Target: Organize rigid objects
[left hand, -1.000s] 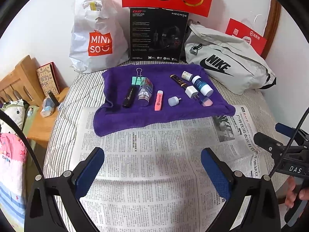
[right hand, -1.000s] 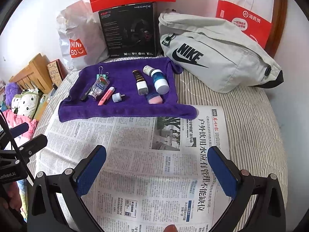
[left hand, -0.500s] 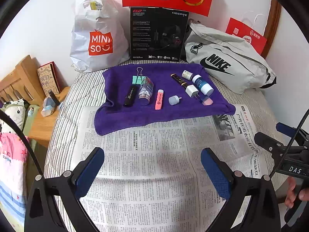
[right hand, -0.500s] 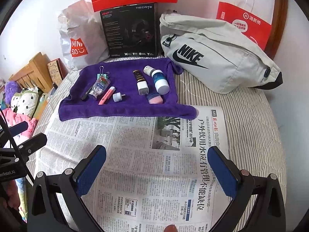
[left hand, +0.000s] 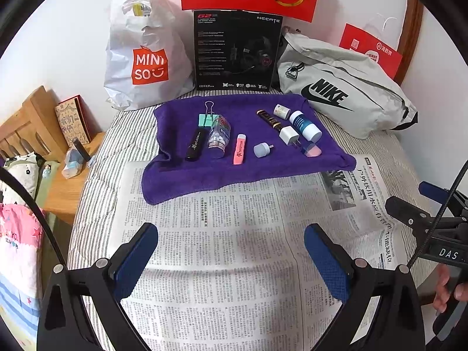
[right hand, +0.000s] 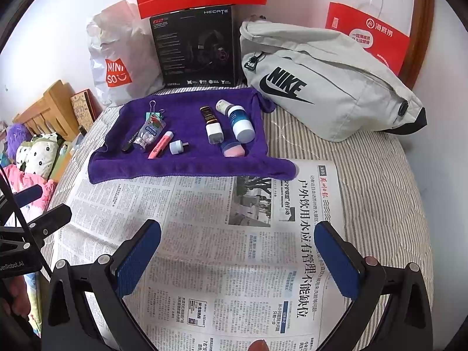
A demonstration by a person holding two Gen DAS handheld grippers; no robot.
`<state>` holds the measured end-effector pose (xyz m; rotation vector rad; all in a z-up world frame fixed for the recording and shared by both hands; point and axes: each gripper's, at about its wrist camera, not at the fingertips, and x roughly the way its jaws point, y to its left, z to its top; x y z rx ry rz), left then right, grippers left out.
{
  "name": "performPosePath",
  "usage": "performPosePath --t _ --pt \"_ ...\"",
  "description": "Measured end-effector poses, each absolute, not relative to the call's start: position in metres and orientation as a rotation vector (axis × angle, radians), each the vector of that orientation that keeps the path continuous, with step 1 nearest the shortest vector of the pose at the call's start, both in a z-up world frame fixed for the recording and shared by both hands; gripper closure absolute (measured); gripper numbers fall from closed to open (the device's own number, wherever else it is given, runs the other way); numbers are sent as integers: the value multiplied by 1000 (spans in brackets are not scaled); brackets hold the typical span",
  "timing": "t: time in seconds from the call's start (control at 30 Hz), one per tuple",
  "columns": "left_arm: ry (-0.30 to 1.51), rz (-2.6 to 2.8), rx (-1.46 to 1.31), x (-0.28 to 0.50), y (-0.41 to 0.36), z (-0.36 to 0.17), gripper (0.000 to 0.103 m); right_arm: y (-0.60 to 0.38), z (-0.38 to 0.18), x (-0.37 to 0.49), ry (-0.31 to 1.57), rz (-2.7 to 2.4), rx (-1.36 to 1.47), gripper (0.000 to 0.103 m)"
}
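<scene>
The left gripper (left hand: 231, 259) has its blue-padded fingers (left hand: 136, 259) spread wide with nothing between them, low in its frame over the newspaper (left hand: 234, 234). The right gripper (right hand: 238, 259) is equally wide open and empty, also above the paper.

Higher up, mid-frame, the purple towel (left hand: 263, 169) carries all the small rigid items in two loose groups. Left group: binder clip (left hand: 206, 118), black tube (left hand: 195, 145), clear pill bottle (left hand: 219, 137), pink highlighter (left hand: 239, 152), grey plug (left hand: 261, 149). Right group: dark gold-banded tube (left hand: 267, 118), white charger (left hand: 289, 135), blue bottle (left hand: 304, 125), small white jar (left hand: 281, 110) and what looks like a pink-topped cap (left hand: 311, 151).

Whether this spread is the sorted result or the pile awaiting sorting cannot be settled. Any pick would likely go best by closing across a cylinder's narrow width, since the bottles lie touching neighbours and could roll.
</scene>
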<state>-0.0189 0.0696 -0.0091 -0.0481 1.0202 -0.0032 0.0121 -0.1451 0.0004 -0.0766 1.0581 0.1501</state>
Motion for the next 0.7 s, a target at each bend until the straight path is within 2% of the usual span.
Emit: performPosePath --t 0.7 --pt "1003 -12 -46 -19 71 -8 2 -145 0 11 1060 149 -77 0"
